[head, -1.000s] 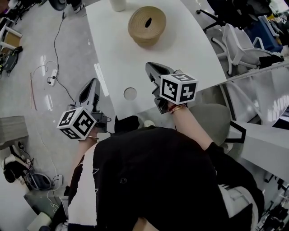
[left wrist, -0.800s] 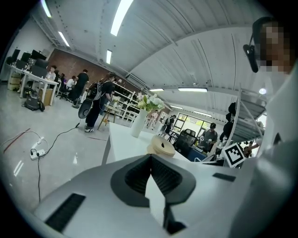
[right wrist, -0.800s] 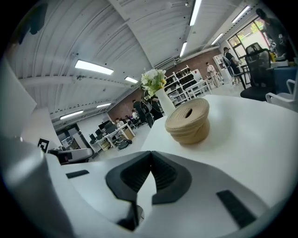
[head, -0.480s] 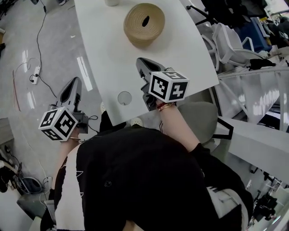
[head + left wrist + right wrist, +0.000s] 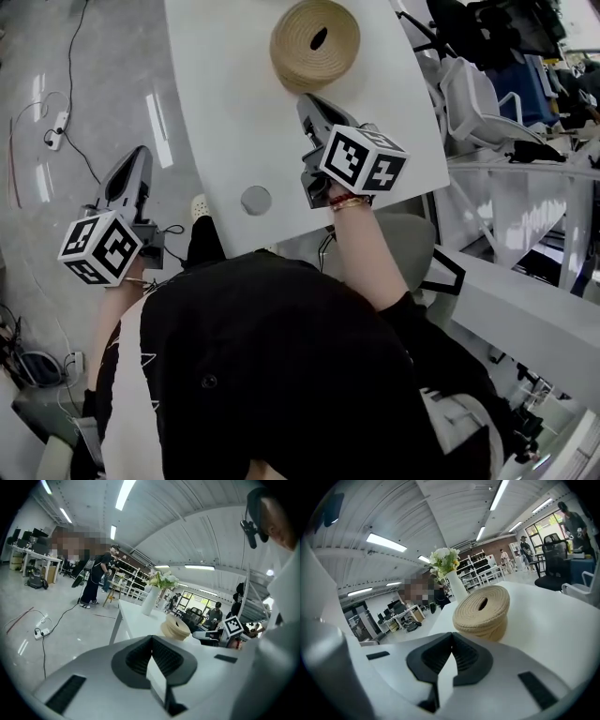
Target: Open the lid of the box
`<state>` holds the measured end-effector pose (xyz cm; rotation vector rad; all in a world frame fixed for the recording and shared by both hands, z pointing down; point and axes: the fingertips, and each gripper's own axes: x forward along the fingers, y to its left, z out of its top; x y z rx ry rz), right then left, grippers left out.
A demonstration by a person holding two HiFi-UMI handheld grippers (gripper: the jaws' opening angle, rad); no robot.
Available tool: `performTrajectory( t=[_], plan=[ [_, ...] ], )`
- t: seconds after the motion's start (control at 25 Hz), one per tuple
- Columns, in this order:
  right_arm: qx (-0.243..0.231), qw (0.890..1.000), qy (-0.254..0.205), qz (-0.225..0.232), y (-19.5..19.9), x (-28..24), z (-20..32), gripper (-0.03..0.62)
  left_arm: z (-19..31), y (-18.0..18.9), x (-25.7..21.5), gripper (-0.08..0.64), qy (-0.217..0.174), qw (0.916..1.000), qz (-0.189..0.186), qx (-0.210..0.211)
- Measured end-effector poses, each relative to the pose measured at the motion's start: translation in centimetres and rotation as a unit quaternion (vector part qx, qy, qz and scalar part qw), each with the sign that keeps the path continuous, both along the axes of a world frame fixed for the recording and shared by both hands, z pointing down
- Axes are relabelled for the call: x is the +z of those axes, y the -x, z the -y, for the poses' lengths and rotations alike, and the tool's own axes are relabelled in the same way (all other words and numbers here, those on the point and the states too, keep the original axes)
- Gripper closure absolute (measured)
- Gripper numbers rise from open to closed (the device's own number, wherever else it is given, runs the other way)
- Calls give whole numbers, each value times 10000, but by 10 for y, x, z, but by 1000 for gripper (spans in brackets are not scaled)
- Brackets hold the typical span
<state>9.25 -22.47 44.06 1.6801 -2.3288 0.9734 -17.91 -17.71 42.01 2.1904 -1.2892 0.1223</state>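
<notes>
In the head view, the woven rope box (image 5: 292, 79) stands on the far part of the white bench (image 5: 234, 112), and its lid (image 5: 323, 52) sits closed on it, so I judge that the task is only at the approach step and no opening has begun. The right gripper (image 5: 314, 101) is over the bench with its tip just beside the near side of the box; whether it touches I cannot tell from here. The left gripper (image 5: 139, 155) hangs off the bench's left edge, over the floor, well apart from the box. In the left gripper view, the jaws are pressed together with nothing between them, and the box (image 5: 176, 628) shows far off on the bench, in front of a white vase of flowers (image 5: 153, 598). In the right gripper view, the jaws are also clenched and empty, and the box (image 5: 488, 631) stands close ahead, its lid (image 5: 472, 612) with an oval slot on top. I think the next move calls for the right jaws to open, to reach the lid's rim or slot, to close on it and to lift straight up, while the left gripper perhaps comes to steady the box.
</notes>
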Motion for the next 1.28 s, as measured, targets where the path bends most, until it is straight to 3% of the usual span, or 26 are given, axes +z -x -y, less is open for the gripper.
performTrajectory(
  t=[0.44,0.76,1.28],
  plan=[
    [-509,9893,-228,-1345,-6,-4,19,558,-13,24,11,549,77,9993,-59,-350],
    [-709,9848,-166,-1574,-8,-6,25,490,-16,32,11,549,69,9988,-95,-470],
    [-1543,9508,-204,-2677,-1,-6,42,414,-16,41,9,549,31,9980,-107,-624]
  ],
)
